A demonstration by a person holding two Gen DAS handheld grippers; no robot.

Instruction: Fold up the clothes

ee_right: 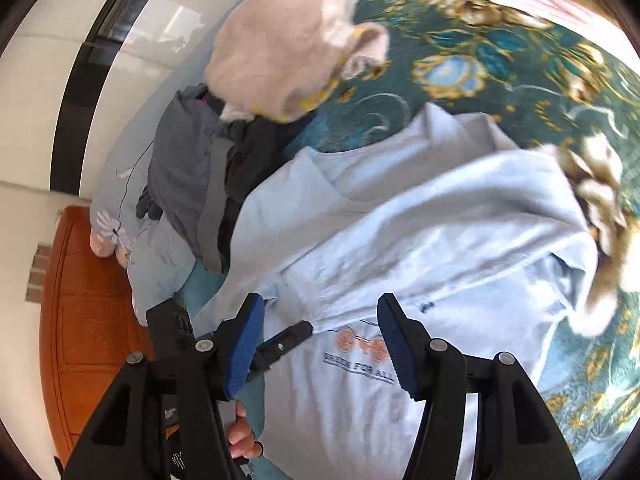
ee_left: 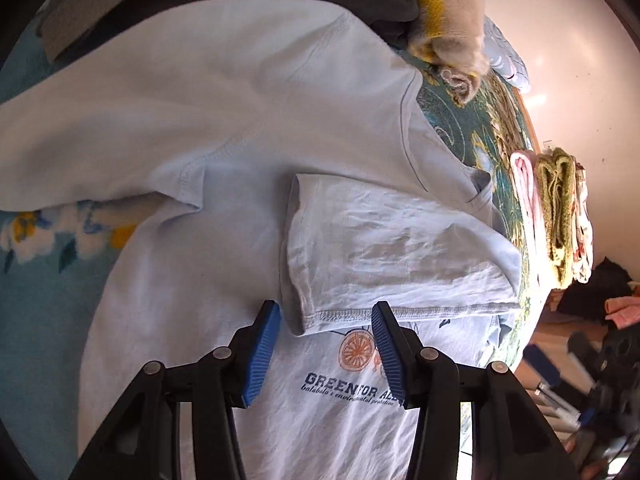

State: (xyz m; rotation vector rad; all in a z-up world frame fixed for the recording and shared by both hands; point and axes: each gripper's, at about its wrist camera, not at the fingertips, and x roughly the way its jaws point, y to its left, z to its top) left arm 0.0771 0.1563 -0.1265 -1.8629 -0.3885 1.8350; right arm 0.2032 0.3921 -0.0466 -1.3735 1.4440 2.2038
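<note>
I read "GREEN FOR ALL" in dark blue capitals on the pale blue T-shirt (ee_left: 208,128), with an illegibly small script line beneath it.

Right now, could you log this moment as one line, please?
task: fold clothes | T-shirt: sleeve folded in | left gripper: open | right gripper: open

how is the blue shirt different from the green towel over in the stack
The shirt is pale blue and spread out flat with one sleeve folded in; the towel is olive green, already folded and stacked between other pieces. The shirt carries a printed logo; the towel looks plain. Both lie on the bed.
</note>
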